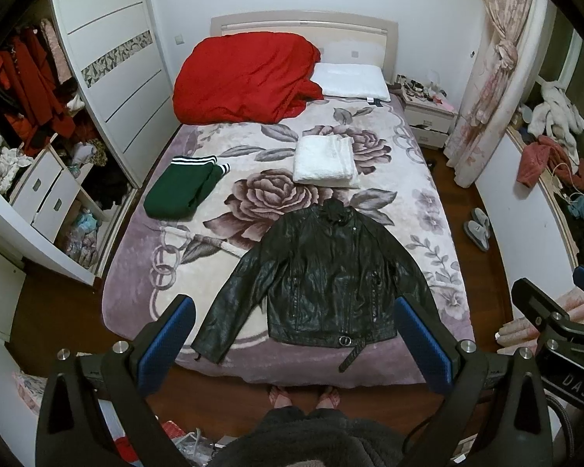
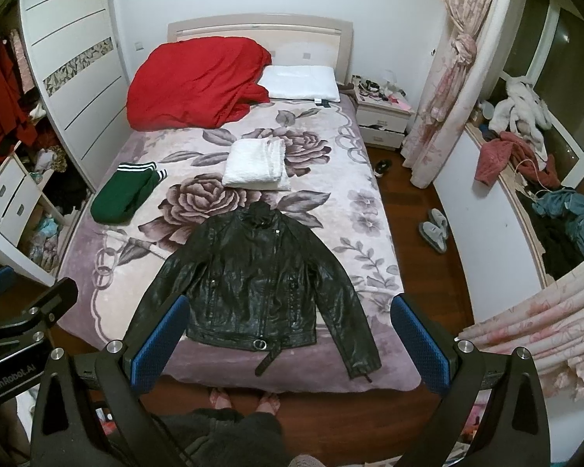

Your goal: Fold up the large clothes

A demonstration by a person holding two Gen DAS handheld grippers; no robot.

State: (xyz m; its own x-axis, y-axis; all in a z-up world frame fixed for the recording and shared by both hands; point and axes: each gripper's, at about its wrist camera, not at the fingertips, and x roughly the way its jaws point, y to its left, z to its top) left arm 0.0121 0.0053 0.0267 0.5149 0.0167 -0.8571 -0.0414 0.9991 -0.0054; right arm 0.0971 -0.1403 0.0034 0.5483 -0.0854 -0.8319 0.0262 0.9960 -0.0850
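Note:
A black leather jacket [image 1: 323, 280] lies flat and face up at the foot of the bed, sleeves spread, belt strap hanging over the edge; it also shows in the right wrist view [image 2: 253, 284]. My left gripper [image 1: 296, 342] is open and empty, held high above the bed's foot end. My right gripper [image 2: 288, 342] is open and empty too, at the same height, and its body shows at the right of the left wrist view. A folded white garment [image 1: 325, 161] and a folded green garment with white stripes [image 1: 181, 190] lie further up the bed.
The bed has a floral blanket [image 1: 136, 292], a red quilt [image 1: 245, 78] and a white pillow [image 1: 350, 81] at the head. An open wardrobe [image 1: 27, 116] stands left. A nightstand [image 1: 428, 116], curtain, slippers [image 1: 477, 227] and a cluttered sill are right. The person's feet [image 1: 303, 395] are at the bed's foot.

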